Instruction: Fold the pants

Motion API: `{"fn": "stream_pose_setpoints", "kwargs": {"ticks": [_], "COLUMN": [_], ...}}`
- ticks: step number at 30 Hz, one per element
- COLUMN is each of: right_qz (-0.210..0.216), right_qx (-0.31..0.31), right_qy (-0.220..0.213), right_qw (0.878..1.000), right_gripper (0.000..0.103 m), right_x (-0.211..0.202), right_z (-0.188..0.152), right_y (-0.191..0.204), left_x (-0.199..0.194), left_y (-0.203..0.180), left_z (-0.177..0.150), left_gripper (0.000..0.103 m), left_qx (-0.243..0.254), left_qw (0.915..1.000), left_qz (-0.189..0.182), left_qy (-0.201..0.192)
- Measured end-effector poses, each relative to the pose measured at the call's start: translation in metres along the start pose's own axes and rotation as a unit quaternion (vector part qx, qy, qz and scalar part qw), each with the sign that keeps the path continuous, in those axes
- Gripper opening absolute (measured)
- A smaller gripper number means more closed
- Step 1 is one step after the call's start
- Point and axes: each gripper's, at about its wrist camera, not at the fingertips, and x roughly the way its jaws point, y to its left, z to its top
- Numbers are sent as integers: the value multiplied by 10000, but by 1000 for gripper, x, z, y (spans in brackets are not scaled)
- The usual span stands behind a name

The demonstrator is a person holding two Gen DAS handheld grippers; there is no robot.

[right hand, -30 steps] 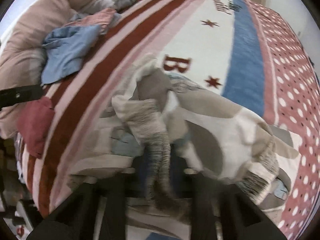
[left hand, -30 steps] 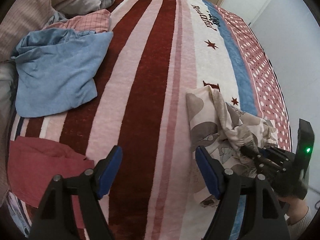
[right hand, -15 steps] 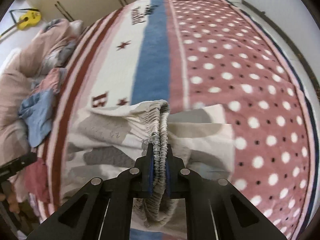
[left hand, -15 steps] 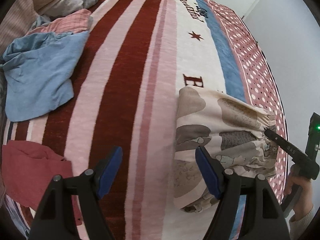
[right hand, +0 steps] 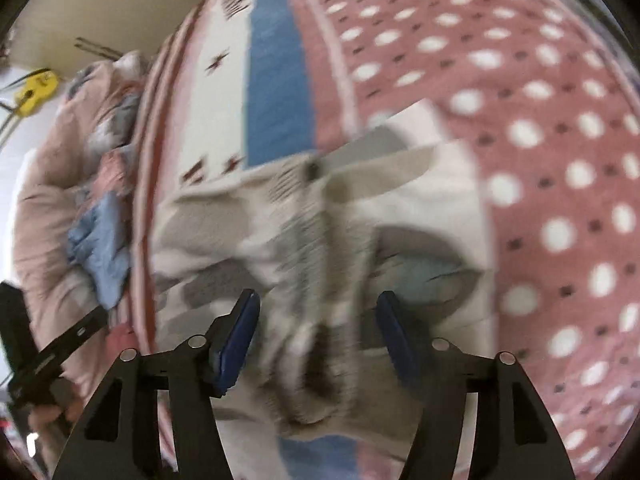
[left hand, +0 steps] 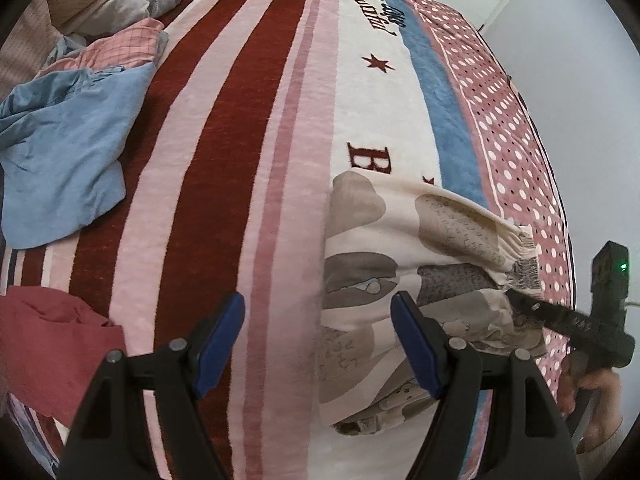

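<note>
Bed covered by a striped blanket (left hand: 224, 128): dark red and pink bands at left, cream band with red lettering and stars in the middle, blue stripe, then pink polka dots at right; pale wall (left hand: 592, 92) at far right, wardrobe doors along the top. Left edge of the left wrist view: blue garment (left hand: 64, 148) upper left, pink checked cloth (left hand: 120, 50) above it, red garment (left hand: 52, 344) lower left. Left gripper (left hand: 318, 340) sits bottom center, pointing steeply down, jaws wide, nothing between them, only blanket below. Pants (left hand: 404, 276), cream with grey-brown patches, lie flat lower right of center over the cream band and blue stripe, elastic waistband toward the dotted edge. Right gripper (left hand: 516, 300) comes in from the right edge, held by a hand (left hand: 588, 392), tip at the waistband. Right wrist view is motion-blurred: right gripper jaws are opening, gathered waistband fabric between the blue pads (right hand: 236, 340); contact can't be told. Yellow object (right hand: 34, 90) at upper left there.
</note>
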Motion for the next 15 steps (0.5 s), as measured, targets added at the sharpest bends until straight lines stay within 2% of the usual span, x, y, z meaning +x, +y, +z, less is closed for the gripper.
{"fn": "stream_pose_setpoints", "kwargs": {"ticks": [1,2,3,4,6,10,15], "right_qz": [20,-145,-256,-236,-133,-193,-510], "right_qx": [-82,-200,-335,-409,-386,-520,-675], "right_qy": [102,116,103,54,-157,-480,-516], "right_qw": [9999,9996,9991,9989,9990,9973,9951], "right_gripper": [43,26,16,12,10,9,9], "right_x": [6,8,9,8,-2,-32,-59], "right_z": [-2,-4,-4,-5,-7,-5,-1], "right_y": [5,11,15,18,20,23,15], "left_x": [0,-1,-1,0,0,4,15], "left_y": [0,-1,-1,-1,-2,-8,-21], "left_z": [0,0,0,0,-1,-3,-5], "left_gripper": [72,72,72,72,72,72,72], "left_qx": [10,19,27,29,42,101,161], "left_qw": [10000,10000,10000,10000,10000,9997,9988], "left_qz": [4,10,17,21,9,-61,-280], "left_qy": [-2,-4,6,20,78,197,380]}}
